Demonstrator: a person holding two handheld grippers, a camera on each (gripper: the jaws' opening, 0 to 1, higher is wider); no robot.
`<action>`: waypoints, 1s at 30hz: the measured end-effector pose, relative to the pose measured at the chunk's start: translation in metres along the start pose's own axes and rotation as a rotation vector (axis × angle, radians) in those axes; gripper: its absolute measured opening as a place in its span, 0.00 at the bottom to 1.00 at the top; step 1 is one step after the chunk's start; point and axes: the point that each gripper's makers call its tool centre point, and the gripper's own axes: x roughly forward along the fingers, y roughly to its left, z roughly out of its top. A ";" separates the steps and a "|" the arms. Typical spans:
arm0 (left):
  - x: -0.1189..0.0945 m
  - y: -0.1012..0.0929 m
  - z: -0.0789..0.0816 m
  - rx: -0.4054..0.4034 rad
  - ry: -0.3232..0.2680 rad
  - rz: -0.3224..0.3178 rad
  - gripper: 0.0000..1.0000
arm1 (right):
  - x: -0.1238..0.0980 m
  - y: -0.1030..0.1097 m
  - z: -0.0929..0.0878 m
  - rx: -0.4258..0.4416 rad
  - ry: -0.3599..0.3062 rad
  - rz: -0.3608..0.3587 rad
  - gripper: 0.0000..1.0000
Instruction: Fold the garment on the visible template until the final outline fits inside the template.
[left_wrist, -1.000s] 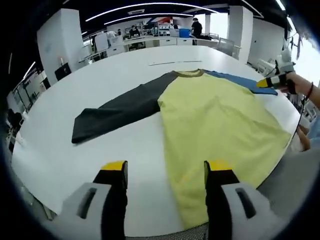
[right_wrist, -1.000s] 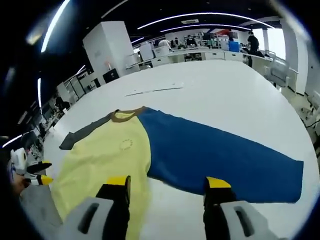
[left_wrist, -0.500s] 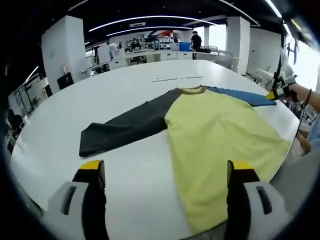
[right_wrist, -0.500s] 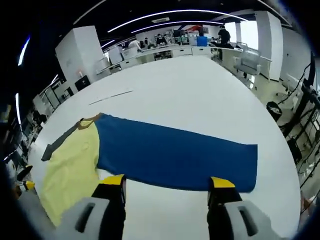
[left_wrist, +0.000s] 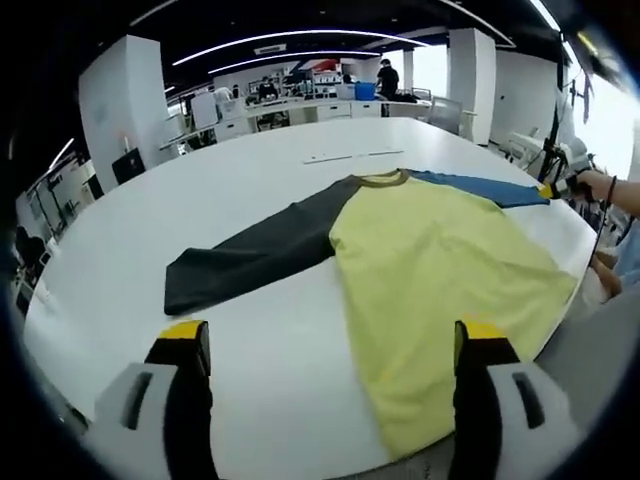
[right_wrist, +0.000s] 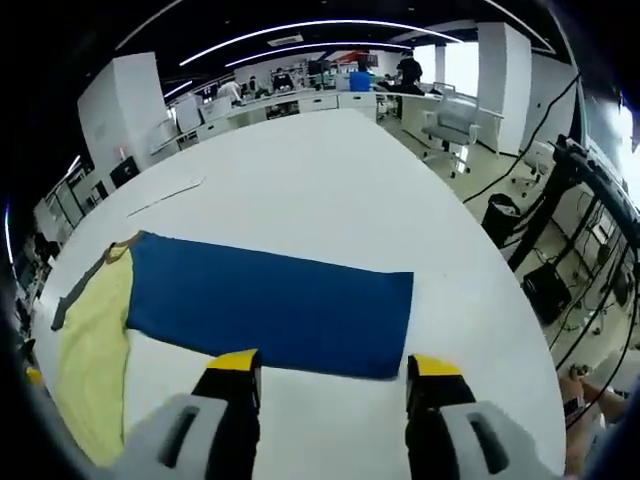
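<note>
1. Garment (left_wrist: 440, 270) lies flat on the white table (left_wrist: 250, 190), its yellow body spreading from the middle of the left gripper view toward 5 o'clock, where the hem reaches the table edge.
2. Left gripper (left_wrist: 330, 345) sits at 6 o'clock of its own view, jaws spread wide, nothing between them, held above the bare table near the hem.
3. Right gripper (right_wrist: 325, 372) rises at 6 o'clock of the right gripper view, jaws parted and empty, tips just beside the near edge of the blue sleeve (right_wrist: 270, 310).
4. Blue sleeve stretches flat across the middle of that view, from 9 toward 3 o'clock.
5. Dark grey sleeve (left_wrist: 250, 250) runs out toward 9 o'clock in the left gripper view.
6. Brown collar (left_wrist: 380, 179) sits past the yellow body, toward 12 o'clock.
7. Thin pale strip (left_wrist: 355, 155) lies on the table beyond the collar.
8. Office chair (right_wrist: 450, 125) and desks stand far off at 1 o'clock in the right gripper view.
</note>
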 end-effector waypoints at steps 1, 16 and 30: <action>0.000 0.000 0.001 0.003 -0.003 0.003 0.99 | 0.000 -0.001 -0.001 0.008 0.003 0.000 0.53; -0.007 0.001 0.020 0.066 -0.075 0.026 0.93 | 0.003 -0.017 -0.006 -0.020 0.041 -0.079 0.35; -0.009 0.005 0.011 0.070 -0.049 0.040 0.86 | 0.010 -0.024 -0.002 0.002 0.049 -0.118 0.10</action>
